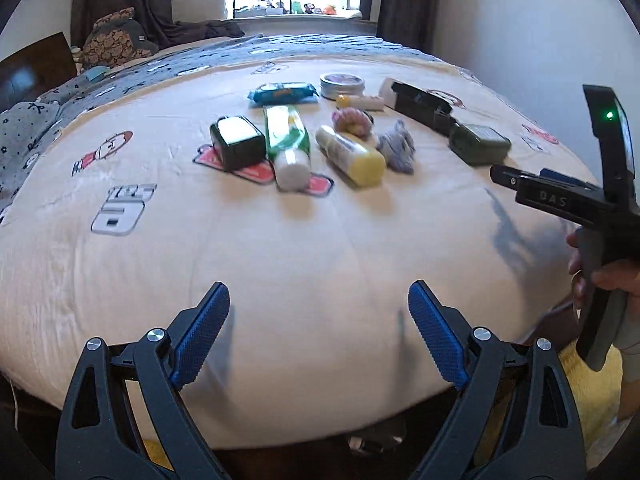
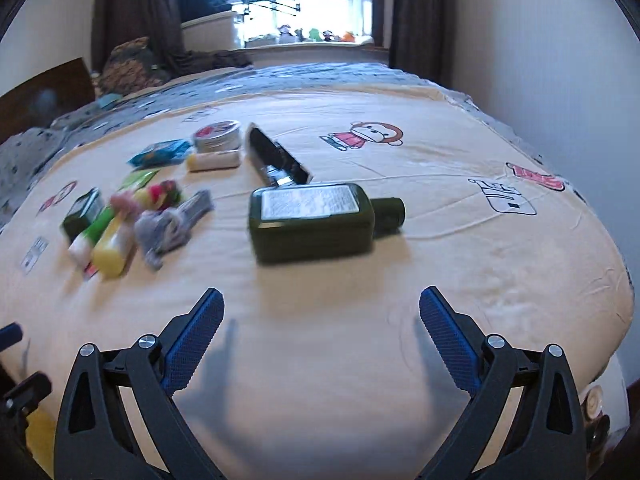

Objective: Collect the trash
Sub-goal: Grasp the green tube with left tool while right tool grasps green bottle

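Several items lie on a cream bedspread. A dark green flat bottle lies on its side just ahead of my open, empty right gripper; it also shows in the left wrist view. Left of it lie a grey crumpled wad, a yellow-capped tube, a green tube, a dark green box, a blue packet, a round tin and a black box. My left gripper is open and empty near the bed's front edge.
The right gripper's body shows at the right of the left wrist view, held in a hand. A grey patterned blanket and cushions lie at the far left. A wall bounds the bed on the right.
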### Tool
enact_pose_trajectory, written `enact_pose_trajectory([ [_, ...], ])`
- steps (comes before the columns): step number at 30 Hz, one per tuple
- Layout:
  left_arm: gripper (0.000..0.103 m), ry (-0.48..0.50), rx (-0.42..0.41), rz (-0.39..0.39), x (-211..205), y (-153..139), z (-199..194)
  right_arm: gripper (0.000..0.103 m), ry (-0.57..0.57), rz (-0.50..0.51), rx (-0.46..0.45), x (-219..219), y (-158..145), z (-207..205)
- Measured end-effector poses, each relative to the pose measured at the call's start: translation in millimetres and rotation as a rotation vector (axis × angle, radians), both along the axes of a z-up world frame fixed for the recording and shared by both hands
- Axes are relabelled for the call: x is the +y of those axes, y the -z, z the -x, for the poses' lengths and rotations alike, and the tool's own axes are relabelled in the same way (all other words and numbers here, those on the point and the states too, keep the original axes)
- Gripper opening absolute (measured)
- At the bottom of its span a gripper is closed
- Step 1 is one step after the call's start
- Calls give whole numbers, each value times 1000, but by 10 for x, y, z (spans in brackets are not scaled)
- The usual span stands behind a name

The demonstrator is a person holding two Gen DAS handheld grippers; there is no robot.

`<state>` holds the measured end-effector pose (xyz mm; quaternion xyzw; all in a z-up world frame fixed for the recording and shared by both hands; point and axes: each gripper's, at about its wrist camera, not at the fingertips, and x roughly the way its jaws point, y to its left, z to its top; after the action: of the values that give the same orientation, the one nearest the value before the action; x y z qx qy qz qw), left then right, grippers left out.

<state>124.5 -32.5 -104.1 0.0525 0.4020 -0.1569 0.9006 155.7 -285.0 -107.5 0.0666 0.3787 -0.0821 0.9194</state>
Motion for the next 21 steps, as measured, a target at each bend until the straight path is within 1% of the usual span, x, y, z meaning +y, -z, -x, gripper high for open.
enact_pose_trajectory([
  [2, 86, -9, -11, -3, -3, -19, -131, 98, 15, -14, 11, -1, 27, -158],
  [7, 84, -26, -12, -10, -24, -11, -463, 98, 43, -28, 26, 1, 67, -395],
  [9, 79, -34, -5, -11, -25, 15, -577, 98, 46, -34, 37, 25, 91, -458],
  [18, 66, -64, 9, -11, -108, 76, -1032, 98, 68, -5, 59, 89, 120, -641],
  [20, 62, -72, 20, -8, -136, 86, -1130, 96, 73, 2, 66, 92, 131, -687],
  [21, 60, -79, 29, -7, -151, 95, -1196, 94, 74, 4, 69, 88, 132, -708],
])
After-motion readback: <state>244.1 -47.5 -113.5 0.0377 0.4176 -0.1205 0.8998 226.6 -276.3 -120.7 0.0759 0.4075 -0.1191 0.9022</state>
